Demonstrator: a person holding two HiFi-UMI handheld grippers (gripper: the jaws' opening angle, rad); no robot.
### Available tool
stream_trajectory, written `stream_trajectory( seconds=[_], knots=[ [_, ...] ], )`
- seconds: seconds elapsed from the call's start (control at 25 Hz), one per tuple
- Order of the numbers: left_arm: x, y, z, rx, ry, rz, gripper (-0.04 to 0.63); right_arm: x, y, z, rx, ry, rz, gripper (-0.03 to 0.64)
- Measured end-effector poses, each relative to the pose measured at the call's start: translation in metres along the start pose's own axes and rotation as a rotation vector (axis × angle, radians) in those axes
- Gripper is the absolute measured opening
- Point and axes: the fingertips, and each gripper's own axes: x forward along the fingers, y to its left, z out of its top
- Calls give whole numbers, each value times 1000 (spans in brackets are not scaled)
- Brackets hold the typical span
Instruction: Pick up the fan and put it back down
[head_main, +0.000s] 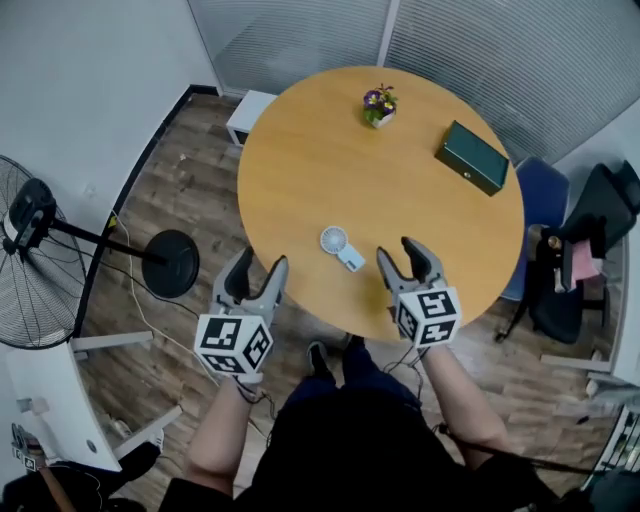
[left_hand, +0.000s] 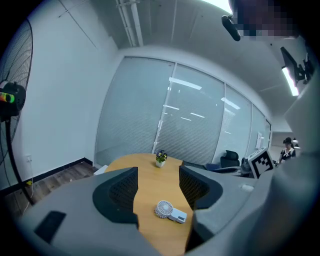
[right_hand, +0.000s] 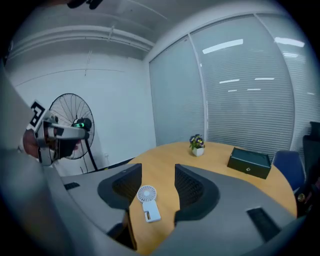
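Standing pedestal fan (head_main: 30, 215) beside round table (head_main: 320, 160)

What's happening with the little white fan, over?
Both open, empty: left gripper, right gripper, by the edge of the round wooden table. Small white handheld fan lies flat on it, untouched. Nothing in the way; small flower pot, dark green box far behind.

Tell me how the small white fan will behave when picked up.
The fan looks small and plastic, so probably light and stiff. It lies flat on the table, so rolling seems unlikely, though it may slide on the smooth top. The grille head looks frailer than the blocky handle.
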Motion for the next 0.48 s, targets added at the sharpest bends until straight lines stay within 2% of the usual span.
stream_trajectory(
  seconds=[0.24,0.48],
  knots=[
    [18,10,-6,-39,31,77,256,61,21,-74,-107,220,188,225],
    [21,16,-29,-83,76,144,256,106,25,-137,-151,400,281,256]
  ],
)
